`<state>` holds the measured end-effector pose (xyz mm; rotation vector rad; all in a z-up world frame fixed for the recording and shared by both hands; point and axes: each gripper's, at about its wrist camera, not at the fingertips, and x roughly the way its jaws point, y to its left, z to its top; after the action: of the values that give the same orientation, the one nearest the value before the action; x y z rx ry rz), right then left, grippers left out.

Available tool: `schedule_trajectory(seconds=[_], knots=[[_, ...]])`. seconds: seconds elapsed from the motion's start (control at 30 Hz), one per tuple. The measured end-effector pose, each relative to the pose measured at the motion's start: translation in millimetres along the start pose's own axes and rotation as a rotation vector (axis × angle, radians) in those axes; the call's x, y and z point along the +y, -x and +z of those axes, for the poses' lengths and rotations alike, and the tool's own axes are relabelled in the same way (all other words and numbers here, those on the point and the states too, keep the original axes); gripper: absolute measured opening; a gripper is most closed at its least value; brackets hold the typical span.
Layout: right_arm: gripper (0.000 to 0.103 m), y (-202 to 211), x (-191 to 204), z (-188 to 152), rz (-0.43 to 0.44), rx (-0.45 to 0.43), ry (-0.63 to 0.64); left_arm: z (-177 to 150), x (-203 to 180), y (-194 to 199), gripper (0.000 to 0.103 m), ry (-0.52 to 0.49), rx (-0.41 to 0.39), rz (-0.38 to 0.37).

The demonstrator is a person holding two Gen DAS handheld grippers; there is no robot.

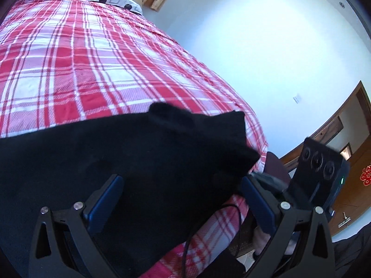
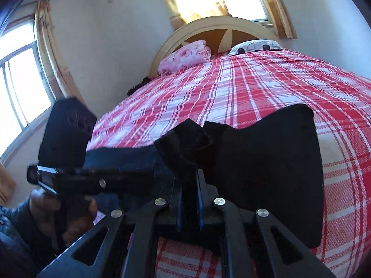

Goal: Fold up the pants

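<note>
Black pants (image 1: 116, 150) lie across the near end of a red and white plaid bed (image 1: 92, 58). My left gripper (image 1: 180, 179) is open wide, its blue-padded fingers (image 1: 109, 197) standing either side of the cloth without pressing it. In the right wrist view my right gripper (image 2: 191, 173) is shut on a bunched edge of the pants (image 2: 266, 162), which rise in a crumpled peak above its tips. The right gripper's housing (image 1: 320, 162) shows at the pants' right corner. The left gripper's housing (image 2: 92, 180), held by a hand (image 2: 46, 208), sits to the left.
A pink pillow (image 2: 185, 55) and a white pillow (image 2: 255, 46) rest against the curved headboard (image 2: 208, 27) at the far end. A window (image 2: 18, 81) is at the left wall. A white wall (image 1: 266, 46) and a wooden door (image 1: 354, 162) are to the bed's right.
</note>
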<state>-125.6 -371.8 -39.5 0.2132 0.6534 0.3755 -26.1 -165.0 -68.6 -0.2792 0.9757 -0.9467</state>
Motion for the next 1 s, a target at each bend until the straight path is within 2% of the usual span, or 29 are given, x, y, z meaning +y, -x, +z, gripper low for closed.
schedule_trajectory(seconds=[0.13,0.2,0.27,0.33,0.5,0.6,0.63,0.67,0.73,0.8,0.93,1.0], knots=[[0.010,-3,12,-8,-0.017,0.019,0.094,10,-7,-8,0.103,-0.029,0.012,0.010],[0.010,-2,22,-11,-0.029,0.015,0.148,13,-9,-12,0.100,-0.043,0.029,0.007],[0.011,-2,29,-15,-0.021,0.010,0.187,16,-11,-19,0.087,-0.054,0.056,0.000],[0.010,-3,34,-18,-0.023,0.011,0.227,16,-11,-20,0.079,-0.043,0.073,-0.017],[0.011,-6,34,-23,-0.050,0.025,0.259,16,-14,-17,0.078,-0.025,0.072,-0.028],[0.011,-5,33,-24,-0.046,0.023,0.258,15,-17,-20,0.074,-0.050,0.079,0.018],[0.011,-4,34,-24,-0.042,0.019,0.262,15,-18,-22,0.057,-0.061,0.084,0.028],[0.011,-3,35,-24,-0.034,0.014,0.267,14,-20,-24,0.034,-0.077,0.093,0.044],[0.012,0,37,-24,-0.019,0.002,0.289,14,-19,-24,0.019,-0.084,0.097,0.043],[0.013,1,38,-24,-0.010,0.001,0.305,13,-19,-20,0.012,-0.097,0.087,0.053],[0.015,8,32,-19,0.022,-0.018,0.288,14,-15,-9,0.010,-0.122,0.054,0.104],[0.027,15,29,-16,0.037,-0.037,0.272,14,-7,0,0.010,-0.110,0.038,0.116]])
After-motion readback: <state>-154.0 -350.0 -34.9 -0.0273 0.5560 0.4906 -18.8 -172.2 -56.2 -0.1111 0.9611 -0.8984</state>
